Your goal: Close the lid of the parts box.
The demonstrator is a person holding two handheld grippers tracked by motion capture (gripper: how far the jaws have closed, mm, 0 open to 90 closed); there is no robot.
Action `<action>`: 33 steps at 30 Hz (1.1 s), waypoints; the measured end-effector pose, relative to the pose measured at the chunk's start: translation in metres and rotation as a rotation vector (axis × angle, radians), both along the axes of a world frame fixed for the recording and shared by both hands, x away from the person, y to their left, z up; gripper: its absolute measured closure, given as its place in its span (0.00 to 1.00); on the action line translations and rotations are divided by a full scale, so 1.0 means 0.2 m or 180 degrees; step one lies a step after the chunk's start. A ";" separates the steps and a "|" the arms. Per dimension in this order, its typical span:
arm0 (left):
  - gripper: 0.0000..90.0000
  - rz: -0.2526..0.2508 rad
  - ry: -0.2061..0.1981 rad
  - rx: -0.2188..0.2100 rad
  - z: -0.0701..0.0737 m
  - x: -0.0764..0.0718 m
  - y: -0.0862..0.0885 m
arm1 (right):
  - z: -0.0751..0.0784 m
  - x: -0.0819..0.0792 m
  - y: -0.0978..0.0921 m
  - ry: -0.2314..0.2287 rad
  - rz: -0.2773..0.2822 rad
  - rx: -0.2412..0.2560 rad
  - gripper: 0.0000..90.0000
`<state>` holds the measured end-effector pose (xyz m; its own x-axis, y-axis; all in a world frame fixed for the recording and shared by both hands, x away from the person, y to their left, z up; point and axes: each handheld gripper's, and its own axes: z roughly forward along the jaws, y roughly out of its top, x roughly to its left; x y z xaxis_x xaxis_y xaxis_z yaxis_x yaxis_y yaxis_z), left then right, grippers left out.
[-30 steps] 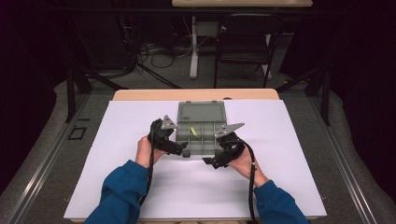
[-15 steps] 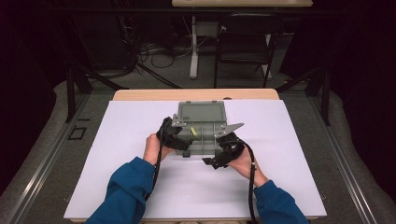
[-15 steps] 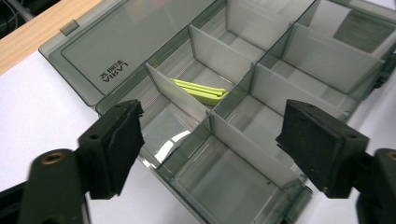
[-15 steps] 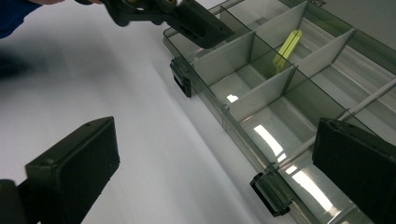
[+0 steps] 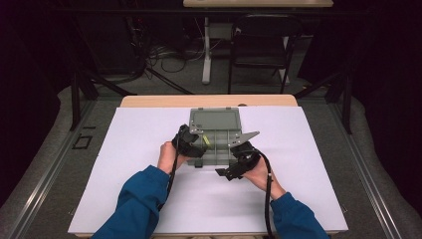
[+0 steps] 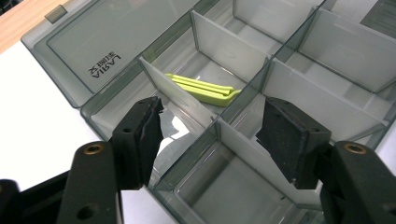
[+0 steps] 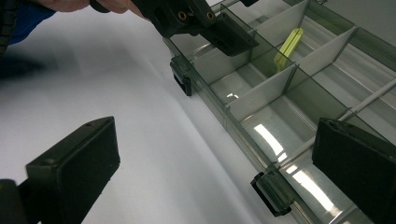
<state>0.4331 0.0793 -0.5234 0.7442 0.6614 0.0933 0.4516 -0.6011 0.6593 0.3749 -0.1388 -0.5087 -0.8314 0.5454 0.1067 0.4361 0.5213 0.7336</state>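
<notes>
A grey see-through compartment box (image 5: 221, 149) lies open on the white table, its lid (image 5: 215, 119) laid back flat. A yellow-green clip (image 6: 205, 89) lies in one compartment (image 7: 287, 44). My left gripper (image 6: 210, 135) is open, with one jaw on each side of a divider wall (image 6: 182, 100) at the box's left part (image 5: 199, 144). My right gripper (image 7: 215, 158) is wide open at the box's front edge (image 5: 234, 160), one jaw over the table and one over the box. Neither holds anything.
White paper (image 5: 129, 149) covers the table, with bare wood at its far edge (image 5: 149, 101). Two dark latches (image 7: 184, 77) stick out of the box's front wall. A chair (image 5: 259, 45) and cables stand on the floor beyond.
My left gripper has moved right from the box's left side to over its compartments. The right gripper has stayed put.
</notes>
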 end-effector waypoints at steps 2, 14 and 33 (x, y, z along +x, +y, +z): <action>0.45 0.0014 0.0004 0.0009 -0.01 0.00 -0.01 | 0.00 0.00 0.00 -0.0010 -0.0002 0.0004 0.00; 0.56 0.0029 0.0055 -0.0017 -0.04 0.01 -0.03 | 0.00 0.00 0.00 0.0001 -0.0004 -0.0001 0.00; 0.61 0.0131 0.0068 -0.0050 -0.06 0.01 -0.04 | 0.00 0.01 -0.01 -0.0035 -0.0027 0.0032 0.00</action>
<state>0.4351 0.0721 -0.5355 0.7180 0.6928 0.0672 0.4897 -0.5715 0.6585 0.3765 -0.1413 -0.5085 -0.8279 0.5513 0.1031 0.4323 0.5101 0.7436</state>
